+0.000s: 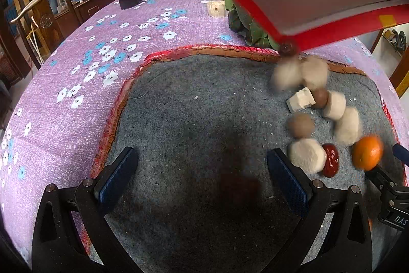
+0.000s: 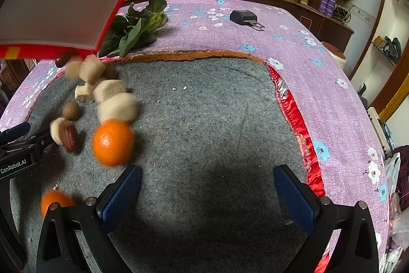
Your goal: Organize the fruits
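Fruit pieces lie scattered on the grey mat [image 2: 204, 119]: an orange [image 2: 113, 142], pale chunks [image 2: 118, 108] and a red date [image 1: 331, 160] whose long axis points away from the left camera. Several pieces beneath the tilted red-rimmed tray [image 2: 51, 4] are blurred beyond telling. Left gripper [image 1: 203, 179] and right gripper [image 2: 207, 197] are both spread wide, empty.

A round bright-orange tangerine [image 2: 112, 142] with dimpled skin sits on the grey felt mat, blurred at its edges; a second orange fruit [image 2: 55, 200] lies nearer the camera, partly hidden; a wrinkled dark-red dried jujube [image 2: 69, 138] leans against a pale cream-coloured chunk [image 1: 307, 155]; just beyond them rests a small round tan-brown longan [image 2: 71, 110]; further pale cream chunks [image 2: 118, 107] trail in a loose line toward the mat's far edge, the uppermost ones [image 1: 300, 74] smeared by blur; a whitish angular block [image 1: 300, 99] lies tilted among them, beside another brown longan [image 1: 320, 98].
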`<state>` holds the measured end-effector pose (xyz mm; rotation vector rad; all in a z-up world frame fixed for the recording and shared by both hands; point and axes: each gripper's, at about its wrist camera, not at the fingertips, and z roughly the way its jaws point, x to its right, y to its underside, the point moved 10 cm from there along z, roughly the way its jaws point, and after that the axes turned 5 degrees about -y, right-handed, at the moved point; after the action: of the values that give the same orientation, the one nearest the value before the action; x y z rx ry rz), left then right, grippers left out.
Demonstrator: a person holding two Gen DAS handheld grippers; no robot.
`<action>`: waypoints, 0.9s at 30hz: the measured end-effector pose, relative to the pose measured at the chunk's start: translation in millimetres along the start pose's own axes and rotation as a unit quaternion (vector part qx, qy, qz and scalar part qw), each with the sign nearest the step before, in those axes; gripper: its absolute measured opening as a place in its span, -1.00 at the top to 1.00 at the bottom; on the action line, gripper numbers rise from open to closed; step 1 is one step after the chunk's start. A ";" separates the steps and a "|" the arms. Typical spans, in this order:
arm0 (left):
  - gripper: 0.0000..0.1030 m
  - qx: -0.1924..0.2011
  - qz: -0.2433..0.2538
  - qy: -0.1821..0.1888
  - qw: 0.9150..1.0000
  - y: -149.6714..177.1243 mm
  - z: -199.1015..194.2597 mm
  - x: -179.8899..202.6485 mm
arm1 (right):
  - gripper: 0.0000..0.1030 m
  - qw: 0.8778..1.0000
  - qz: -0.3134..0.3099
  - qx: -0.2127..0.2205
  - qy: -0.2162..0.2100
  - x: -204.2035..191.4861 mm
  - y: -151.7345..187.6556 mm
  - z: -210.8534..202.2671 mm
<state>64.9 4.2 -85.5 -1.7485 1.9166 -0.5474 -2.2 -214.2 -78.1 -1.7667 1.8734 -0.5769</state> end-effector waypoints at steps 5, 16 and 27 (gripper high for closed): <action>-1.00 0.000 0.000 0.000 1.000 2.7 0.5 0.1 | -1.00 1.000 0.000 0.000 0.000 0.4 -0.5 0.3; -1.00 0.000 0.000 0.001 1.000 0.2 -2.3 0.3 | -1.00 1.000 0.000 0.000 0.000 0.5 -0.1 0.7; -1.00 0.000 0.000 0.001 1.000 -1.0 -4.0 0.4 | -1.00 1.000 0.000 0.000 0.000 0.4 0.1 1.1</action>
<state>63.3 3.6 -81.7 -1.7500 1.9175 -0.5482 -1.6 -214.6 -79.1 -1.7658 1.8732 -0.5771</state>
